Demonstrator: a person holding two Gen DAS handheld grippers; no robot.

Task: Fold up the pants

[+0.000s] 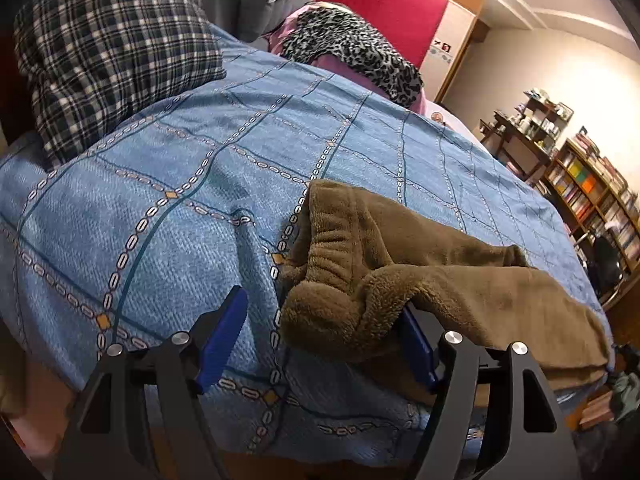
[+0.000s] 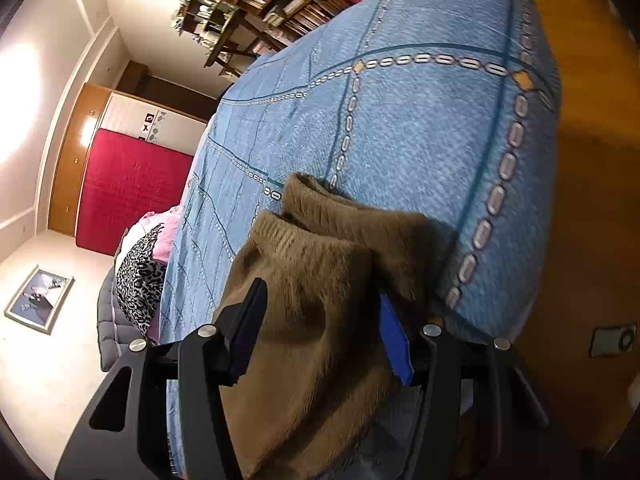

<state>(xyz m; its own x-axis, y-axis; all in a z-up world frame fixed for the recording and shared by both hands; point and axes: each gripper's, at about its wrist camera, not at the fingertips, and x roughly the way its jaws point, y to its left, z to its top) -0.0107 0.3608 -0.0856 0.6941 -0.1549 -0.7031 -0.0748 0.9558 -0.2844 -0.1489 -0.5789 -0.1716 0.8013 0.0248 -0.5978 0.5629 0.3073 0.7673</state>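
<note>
Brown fleece pants (image 1: 420, 264) lie on a blue patterned bedspread (image 1: 180, 184), waistband end near the front edge, legs running off to the right. My left gripper (image 1: 324, 320) is open; the bunched waistband corner lies between its blue fingers (image 1: 226, 332), draped over the right one. In the right wrist view the pants (image 2: 316, 280) lie bunched between the fingers of my right gripper (image 2: 320, 304), which is open, with the cloth loose between its blue pads (image 2: 394, 340). The bedspread (image 2: 400, 128) stretches beyond.
A plaid pillow (image 1: 116, 52) lies at the far left of the bed, and leopard-print cloth (image 1: 352, 48) at the far end by a red headboard (image 1: 384, 4). Bookshelves (image 1: 588, 184) stand to the right. Wooden floor (image 2: 592, 184) lies beside the bed.
</note>
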